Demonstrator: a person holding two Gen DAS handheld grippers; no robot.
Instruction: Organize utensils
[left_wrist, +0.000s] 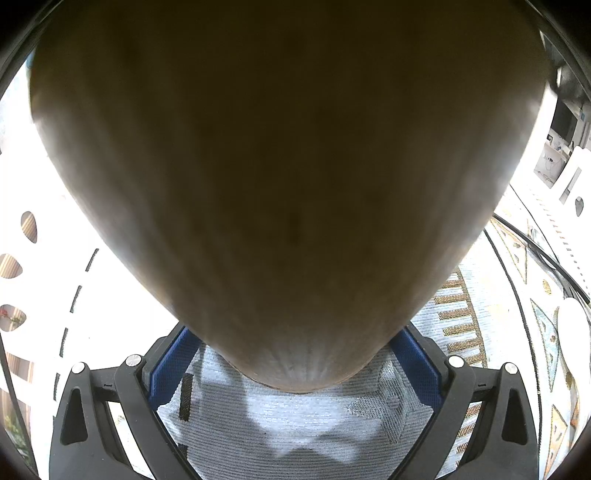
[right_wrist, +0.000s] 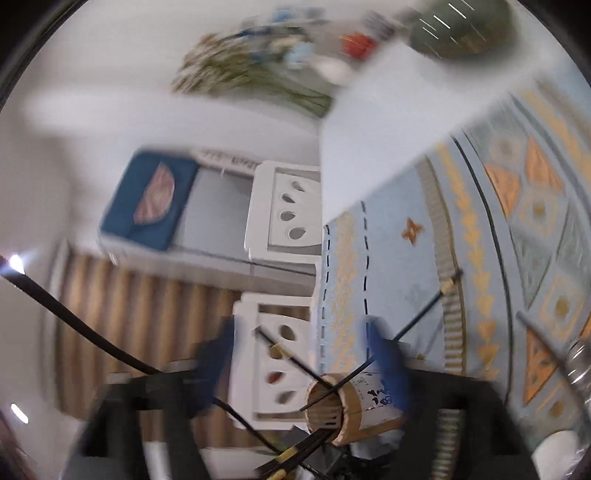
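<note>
Bamboo holder (right_wrist: 340, 410) gripped in our left tongs (left_wrist: 295, 369); chopsticks (right_wrist: 417, 321) inside slant up-right. Our right tongs (right_wrist: 299, 354) open, empty, just above, nearer.

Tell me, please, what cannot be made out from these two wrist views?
- Left wrist view: the wooden holder fills the lens, hiding most of the table and its own rim.
- Right wrist view: motion blur smears the flowers and the right gripper.
- Right wrist view: the chopsticks in the holder cannot be counted, and more at the bottom edge are cut off.
</note>
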